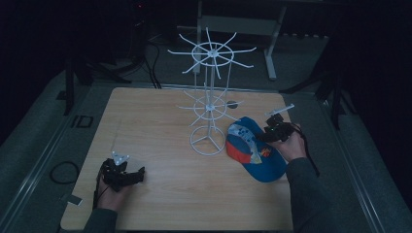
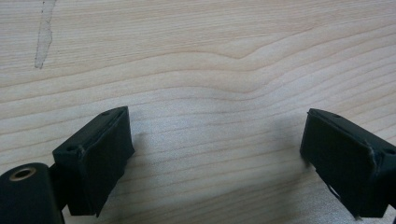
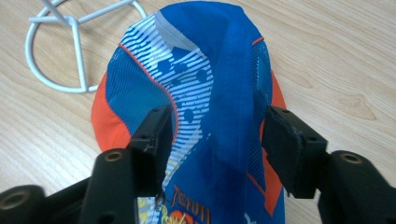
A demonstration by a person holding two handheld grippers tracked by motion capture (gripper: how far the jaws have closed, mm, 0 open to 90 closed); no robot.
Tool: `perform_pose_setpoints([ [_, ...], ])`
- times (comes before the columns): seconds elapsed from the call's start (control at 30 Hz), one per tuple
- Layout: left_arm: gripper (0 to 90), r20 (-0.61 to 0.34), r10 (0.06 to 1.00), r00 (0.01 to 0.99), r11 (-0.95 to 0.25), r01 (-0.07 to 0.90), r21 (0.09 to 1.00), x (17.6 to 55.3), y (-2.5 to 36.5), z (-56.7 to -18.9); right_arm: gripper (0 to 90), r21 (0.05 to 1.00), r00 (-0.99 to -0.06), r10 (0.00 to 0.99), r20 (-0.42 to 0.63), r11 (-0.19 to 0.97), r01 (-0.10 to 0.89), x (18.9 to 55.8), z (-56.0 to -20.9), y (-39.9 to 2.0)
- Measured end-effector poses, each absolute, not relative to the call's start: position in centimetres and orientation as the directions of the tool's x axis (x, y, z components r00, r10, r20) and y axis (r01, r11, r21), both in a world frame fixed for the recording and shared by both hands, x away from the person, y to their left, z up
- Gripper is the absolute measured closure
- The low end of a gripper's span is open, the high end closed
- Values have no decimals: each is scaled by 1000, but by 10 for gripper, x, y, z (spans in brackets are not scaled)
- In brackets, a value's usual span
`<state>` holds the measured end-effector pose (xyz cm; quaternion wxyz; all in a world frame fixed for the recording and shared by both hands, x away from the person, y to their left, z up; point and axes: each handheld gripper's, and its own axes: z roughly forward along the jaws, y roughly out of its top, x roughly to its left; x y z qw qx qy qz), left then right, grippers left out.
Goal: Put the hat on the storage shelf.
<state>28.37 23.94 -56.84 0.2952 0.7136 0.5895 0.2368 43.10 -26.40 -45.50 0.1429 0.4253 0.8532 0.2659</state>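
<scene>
The high view looks forward and down from above the near edge of the table (image 1: 160,194), far enough off to take in the whole top. The left gripper view sits close over bare wood, facing down between its jaws. The right gripper view looks along its jaws, very near the cap (image 3: 205,93) between them and the rack's (image 3: 70,51) base ring beyond, both shared with the high view.

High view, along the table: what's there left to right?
Left gripper → white wire rack → blue and orange cap → right gripper, at the cap's right side.
</scene>
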Motion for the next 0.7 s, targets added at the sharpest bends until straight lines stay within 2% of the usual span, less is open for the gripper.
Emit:
perform_pose_setpoints([
  [0.7, 97, -10, 981, 193, -131, 702, 700, 284, 239, -568, 290, 488, -575, 818, -9, 505, 712, 470, -467, -246],
])
